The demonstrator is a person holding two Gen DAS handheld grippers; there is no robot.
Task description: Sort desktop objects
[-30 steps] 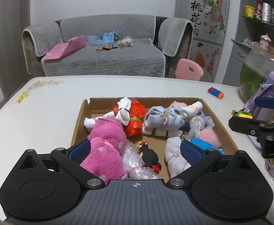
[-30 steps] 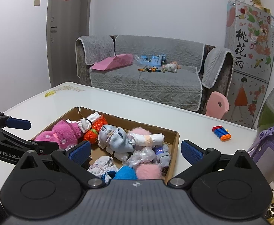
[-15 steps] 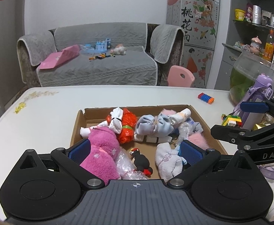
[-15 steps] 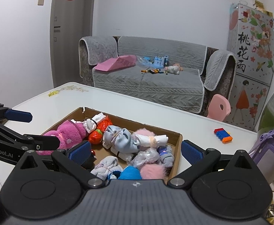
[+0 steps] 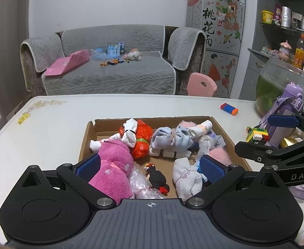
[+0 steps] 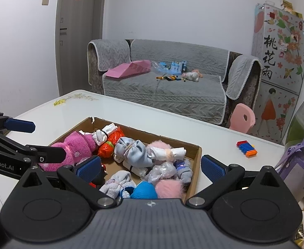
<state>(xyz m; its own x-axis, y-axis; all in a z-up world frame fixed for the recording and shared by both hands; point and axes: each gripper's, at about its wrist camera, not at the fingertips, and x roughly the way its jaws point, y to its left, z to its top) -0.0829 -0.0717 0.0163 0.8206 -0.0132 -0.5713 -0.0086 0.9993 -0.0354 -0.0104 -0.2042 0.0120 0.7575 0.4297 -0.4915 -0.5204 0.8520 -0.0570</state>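
Observation:
An open cardboard box (image 5: 88,141) on the white table holds several soft things: a pink plush (image 5: 114,166), a red-orange bundle (image 5: 142,143), pale blue rolled socks (image 5: 170,139), a black penguin toy (image 5: 157,176) and a white sock bundle (image 5: 186,176). A blue ball (image 6: 144,189) and a pink pompom (image 6: 169,188) lie at the box's near right corner. My left gripper (image 5: 150,167) hovers open over the box's near edge, holding nothing. My right gripper (image 6: 150,168) is also open and empty, above the box's near right end (image 6: 197,155).
A strip of coloured blocks (image 5: 229,109) lies on the table beyond the box. To the right stand a purple bottle (image 5: 287,112), a multicoloured block (image 5: 256,134) and a glass fish bowl (image 5: 280,87). A pink chair (image 5: 201,83) and a grey sofa (image 5: 110,76) are behind the table.
Both grippers have drawn back a little from the box and tilted up, so more of the room shows. Both stay open and nothing in the box has moved.

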